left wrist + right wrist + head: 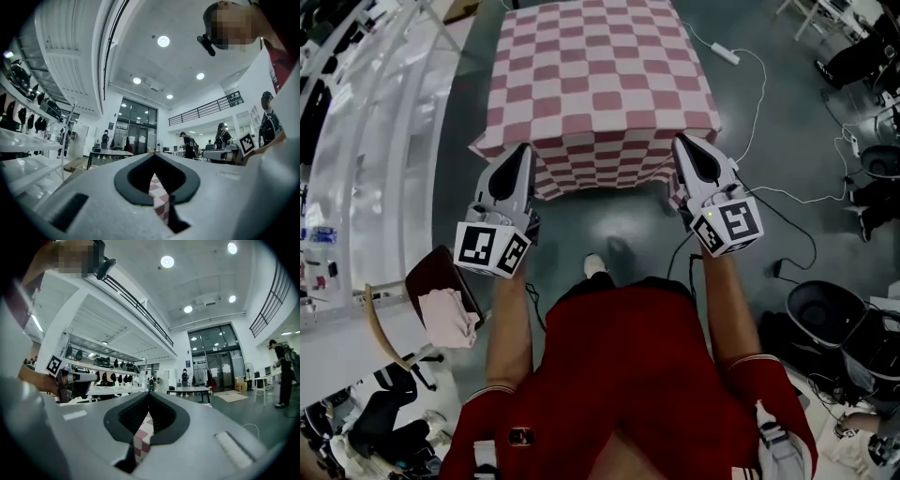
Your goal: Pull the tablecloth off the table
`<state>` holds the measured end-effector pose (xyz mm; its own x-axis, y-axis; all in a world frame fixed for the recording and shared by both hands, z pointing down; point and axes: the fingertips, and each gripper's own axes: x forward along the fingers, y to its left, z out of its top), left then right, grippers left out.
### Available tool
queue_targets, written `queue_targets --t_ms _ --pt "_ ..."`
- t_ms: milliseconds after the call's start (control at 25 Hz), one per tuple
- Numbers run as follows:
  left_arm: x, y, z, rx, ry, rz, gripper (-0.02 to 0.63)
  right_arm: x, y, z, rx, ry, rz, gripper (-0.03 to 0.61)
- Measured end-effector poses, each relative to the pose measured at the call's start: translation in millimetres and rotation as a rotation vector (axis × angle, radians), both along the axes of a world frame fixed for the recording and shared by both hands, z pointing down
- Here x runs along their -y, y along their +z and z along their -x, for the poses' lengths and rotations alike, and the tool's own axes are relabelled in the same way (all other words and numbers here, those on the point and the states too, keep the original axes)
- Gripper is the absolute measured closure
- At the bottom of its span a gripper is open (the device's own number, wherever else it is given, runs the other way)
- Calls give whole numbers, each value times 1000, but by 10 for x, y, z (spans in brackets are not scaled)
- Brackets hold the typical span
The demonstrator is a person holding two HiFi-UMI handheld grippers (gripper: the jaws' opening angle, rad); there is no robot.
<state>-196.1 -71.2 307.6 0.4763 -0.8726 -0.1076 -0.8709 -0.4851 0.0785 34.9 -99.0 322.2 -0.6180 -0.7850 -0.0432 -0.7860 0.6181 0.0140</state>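
My left hand-held gripper (523,150) and right hand-held gripper (680,141) are each clenched on a near corner of the checked tablecloth (600,84), which lies spread over the counter it hides. The head view gives me the whole cloth; only the gripper views show its checked strip pinched between the dark pads (123,183), with shelves (98,366) beyond

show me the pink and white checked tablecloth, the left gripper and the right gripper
Pink and white checked fabric tablecloth (600,84), head view, middle of its top surface.
Left gripper (522,152), head view, between its fingertips, shut on the cloth's edge.
Right gripper (683,142), head view, between its fingertips, shut on the cloth's edge.
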Motion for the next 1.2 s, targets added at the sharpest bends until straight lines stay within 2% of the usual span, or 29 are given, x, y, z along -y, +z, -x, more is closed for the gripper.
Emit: queue_targets --t_ms 240,600,1000,1120,1200 --pt "538 102 283 1 14 19 612 510 45 191 -9 58 21 564" --pt "1185 269 396 18 -11 66 612 1191 257 270 -15 76 89 559" --pt "2262 573 171 77 -82 149 611 2356 667 -60 9 60 165 508" --pt "2569 651 209 88 -111 179 585 2714 774 -74 12 48 196 481" --pt "2738 703 103 95 -124 206 570 2900 837 -205 12 44 221 459"
